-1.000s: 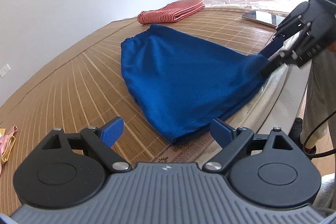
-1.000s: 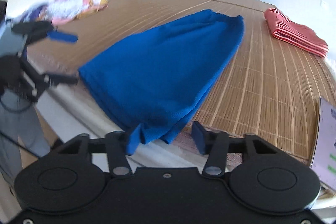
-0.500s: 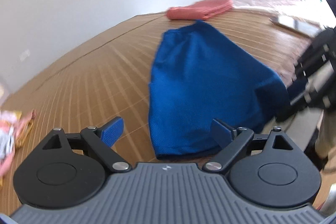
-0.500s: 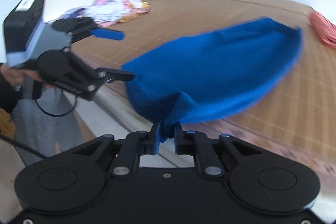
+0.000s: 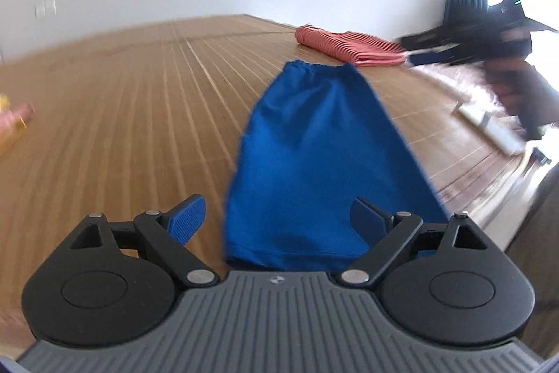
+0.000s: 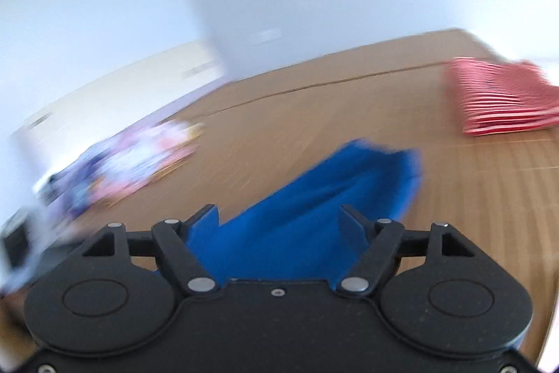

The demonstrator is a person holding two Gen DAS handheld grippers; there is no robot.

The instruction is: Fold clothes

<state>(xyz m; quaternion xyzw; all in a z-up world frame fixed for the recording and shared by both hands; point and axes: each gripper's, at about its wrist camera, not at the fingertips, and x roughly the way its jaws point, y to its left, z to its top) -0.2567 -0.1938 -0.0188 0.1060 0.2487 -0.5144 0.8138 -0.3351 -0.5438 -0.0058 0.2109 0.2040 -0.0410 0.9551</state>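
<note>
Both tools are spread wide, nothing held: left tool (image 5: 276,219), right tool (image 6: 279,224). The blue shorts (image 5: 314,156) are laid on the mat (image 5: 139,114), near hem at the bed edge. Slippage off that edge is judged possible if dragged. The long axis is directed away, waistband farthest, toward the red stack (image 5: 349,48).

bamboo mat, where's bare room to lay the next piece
Widest bare stretch of the bamboo mat lies left of the blue shorts, running to the wall. A narrower strip separates the shorts from the red striped fold. Crowded: the colourful pile, blurred, at the far end.
</note>
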